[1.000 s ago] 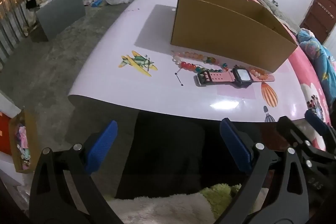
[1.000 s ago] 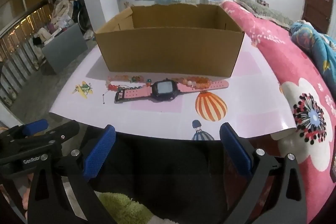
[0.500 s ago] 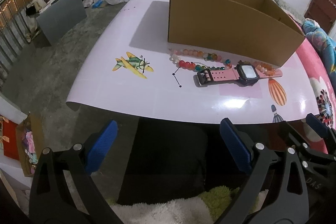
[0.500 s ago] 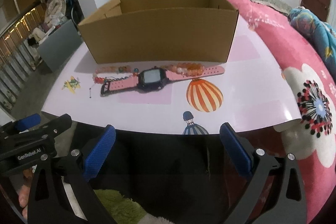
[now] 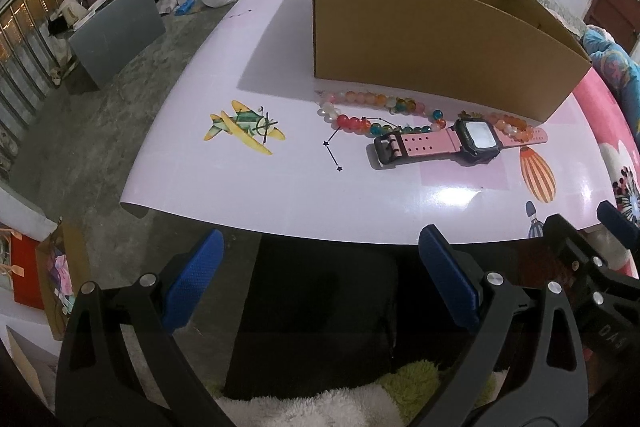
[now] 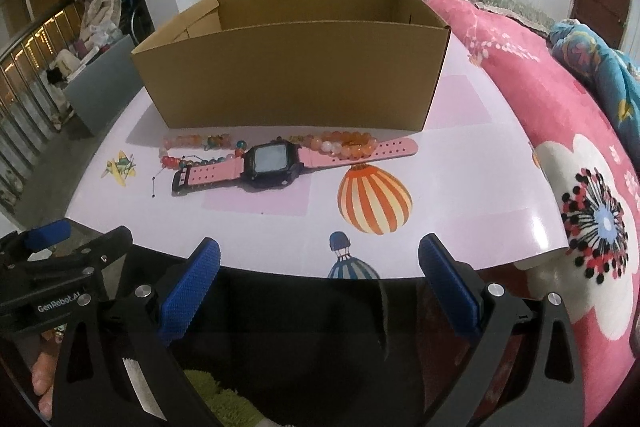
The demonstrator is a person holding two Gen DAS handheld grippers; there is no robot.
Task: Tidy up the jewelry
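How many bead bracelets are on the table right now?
2. A multicolored bead bracelet lies left of the watch face; an orange and white one rests on the pink strap to the right. Both sit before the cardboard box, whose floor is hidden.

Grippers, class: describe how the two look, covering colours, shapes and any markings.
Both the left gripper and the right gripper have black, cut-out frames with silver screws and blue textured pads. White "GenRobot.AI" lettering marks the left one in the right wrist view.
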